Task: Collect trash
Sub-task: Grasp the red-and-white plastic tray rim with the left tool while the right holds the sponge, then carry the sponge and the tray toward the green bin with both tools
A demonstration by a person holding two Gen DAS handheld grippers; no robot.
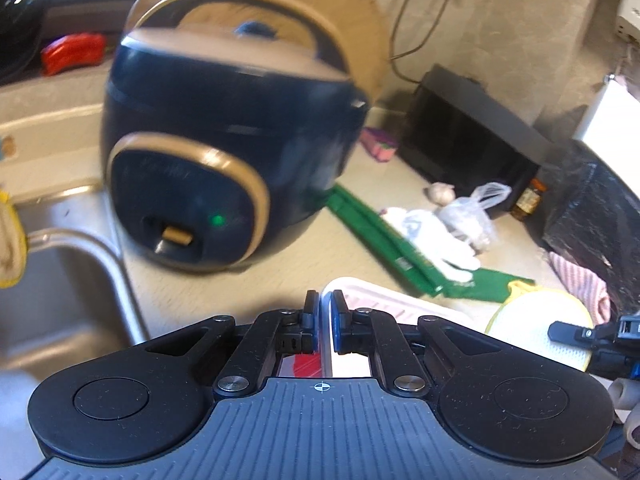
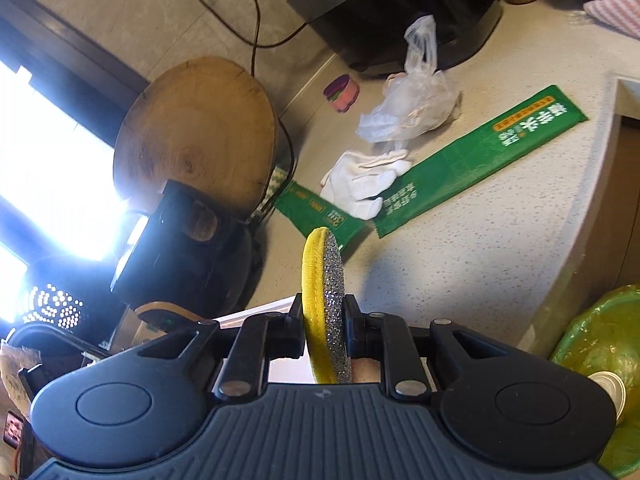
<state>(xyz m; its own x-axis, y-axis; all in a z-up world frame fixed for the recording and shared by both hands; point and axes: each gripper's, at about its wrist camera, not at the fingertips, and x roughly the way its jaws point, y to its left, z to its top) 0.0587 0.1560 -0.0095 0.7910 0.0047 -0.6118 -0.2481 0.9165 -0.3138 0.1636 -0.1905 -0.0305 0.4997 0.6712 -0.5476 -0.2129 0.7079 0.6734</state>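
Observation:
In the left wrist view my left gripper (image 1: 326, 304) is shut on the thin edge of a white foam tray (image 1: 384, 304), which sticks out ahead of the fingers above the counter. In the right wrist view my right gripper (image 2: 323, 308) is shut on a round scouring pad (image 2: 326, 264), yellow on one side and silver on the other, held on edge. The same pad (image 1: 540, 332) shows low at the right of the left wrist view. On the counter lie a long green wrapper (image 2: 480, 152), a white glove (image 2: 368, 184) and a crumpled clear plastic bag (image 2: 412, 108).
A dark blue rice cooker (image 1: 224, 140) stands close ahead, with a round wooden board (image 2: 192, 132) behind it and a steel sink (image 1: 60, 280) to its left. A black appliance (image 1: 472, 136) sits by the wall. A green bin bag (image 2: 600, 360) hangs below the counter edge.

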